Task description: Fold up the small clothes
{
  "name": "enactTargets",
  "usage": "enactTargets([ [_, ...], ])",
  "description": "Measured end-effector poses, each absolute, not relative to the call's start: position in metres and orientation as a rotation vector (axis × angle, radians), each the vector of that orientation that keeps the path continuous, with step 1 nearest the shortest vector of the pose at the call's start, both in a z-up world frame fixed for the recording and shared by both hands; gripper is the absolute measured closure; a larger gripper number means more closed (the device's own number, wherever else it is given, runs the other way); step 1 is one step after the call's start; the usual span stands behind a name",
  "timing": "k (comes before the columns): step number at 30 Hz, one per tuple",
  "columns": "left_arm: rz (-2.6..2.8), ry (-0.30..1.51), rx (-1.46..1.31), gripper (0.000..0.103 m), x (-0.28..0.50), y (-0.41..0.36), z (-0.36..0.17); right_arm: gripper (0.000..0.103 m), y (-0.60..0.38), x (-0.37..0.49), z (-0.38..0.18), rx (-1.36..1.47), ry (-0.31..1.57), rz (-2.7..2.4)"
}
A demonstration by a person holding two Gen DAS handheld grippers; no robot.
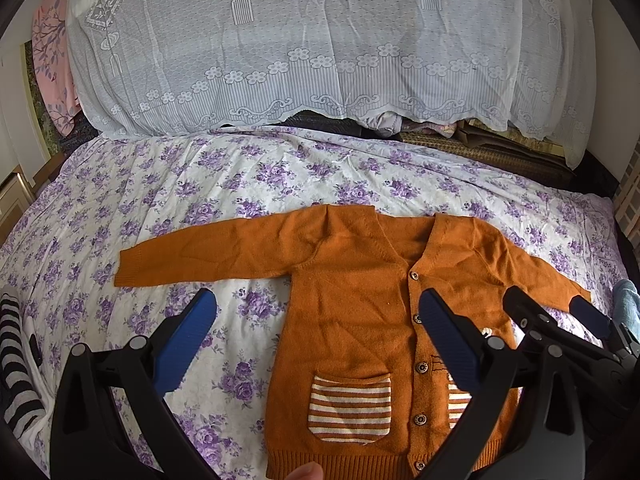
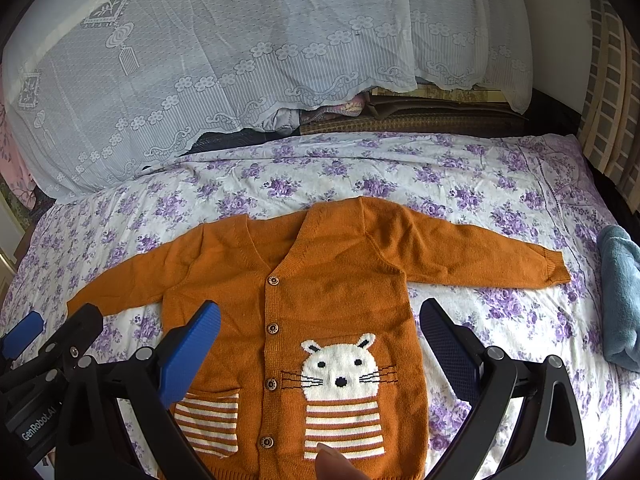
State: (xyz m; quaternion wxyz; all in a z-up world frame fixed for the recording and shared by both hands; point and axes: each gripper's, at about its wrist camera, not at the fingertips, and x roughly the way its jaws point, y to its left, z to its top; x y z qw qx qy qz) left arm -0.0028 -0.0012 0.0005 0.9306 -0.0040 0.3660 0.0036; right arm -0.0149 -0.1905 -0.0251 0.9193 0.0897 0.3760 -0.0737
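- At the far left edge of the bed (image 1: 100, 200) a black-and-white striped garment (image 1: 16, 360) lies bunched, apart from the work.
- Your left gripper (image 1: 318, 332) hovers with its blue fingers spread wide and nothing between them, over the near left half of the cardigan (image 1: 352, 280), above the striped pocket (image 1: 350, 408).
- The orange cardigan lies flat and buttoned, front up, in the middle of the floral sheet, collar toward the far side, hem nearest you, both sleeves stretched straight out to left and right.
- No fold looks made yet, so you seem to be at the start: garment spread, first fold pending.
- Your right gripper (image 2: 320, 340) is likewise spread and empty, poised over the near right half, above the white mouse face (image 2: 340, 368).
- Next, I judge, you need to reach out to a sleeve cuff (image 2: 556, 268), pinch the knit and bring the sleeve across the body; take only the sleeve, not the sheet beneath it.
- A teal towel (image 2: 620, 300) lies at the right edge, near that cuff but apart from it.
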Motion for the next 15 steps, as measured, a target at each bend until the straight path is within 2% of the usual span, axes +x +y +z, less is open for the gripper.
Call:
enactTargets([
  [15, 0.006, 0.752, -0.01, 0.005, -0.0043, -0.001, 0.0036, 0.003, -0.1906, -0.0141, -0.0267, 0.187, 0.773, -0.152],
])
